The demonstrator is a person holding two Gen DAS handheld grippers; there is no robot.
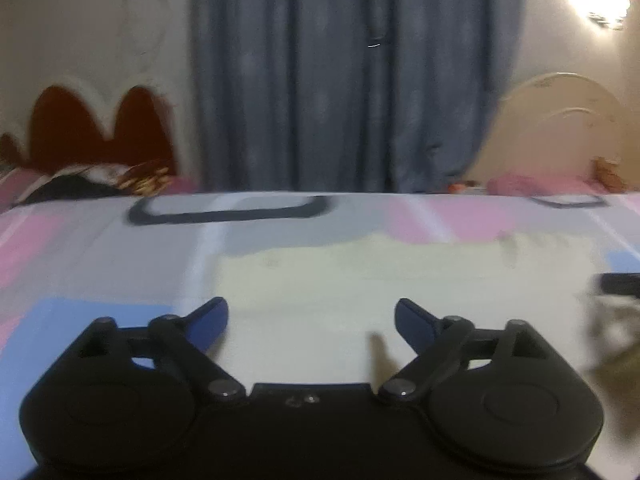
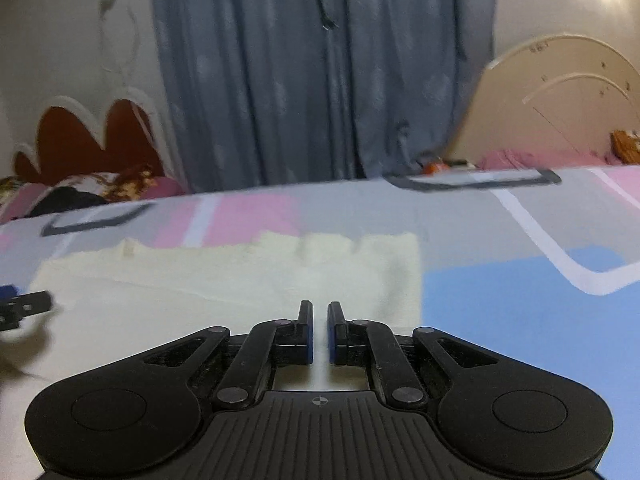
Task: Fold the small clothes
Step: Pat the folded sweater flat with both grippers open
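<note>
A cream-white cloth [image 1: 400, 280] lies flat on the bed; it also shows in the right wrist view [image 2: 240, 280], with a wavy far edge. My left gripper [image 1: 311, 312] is open, its blue-padded fingers spread wide just above the cloth's near left part, holding nothing. My right gripper [image 2: 318, 320] has its jaws nearly together with a thin gap, over the cloth's near right part; nothing shows between them. The right gripper appears blurred at the right edge of the left wrist view [image 1: 618, 284], and the left gripper at the left edge of the right wrist view [image 2: 24, 308].
The bed sheet [image 2: 520, 300] has pink, blue, grey and white blocks. A blue-grey curtain [image 1: 344, 80] hangs behind. A red headboard [image 1: 96, 128] with patterned bedding is at the back left. A cream headboard [image 2: 560, 100] stands at the back right.
</note>
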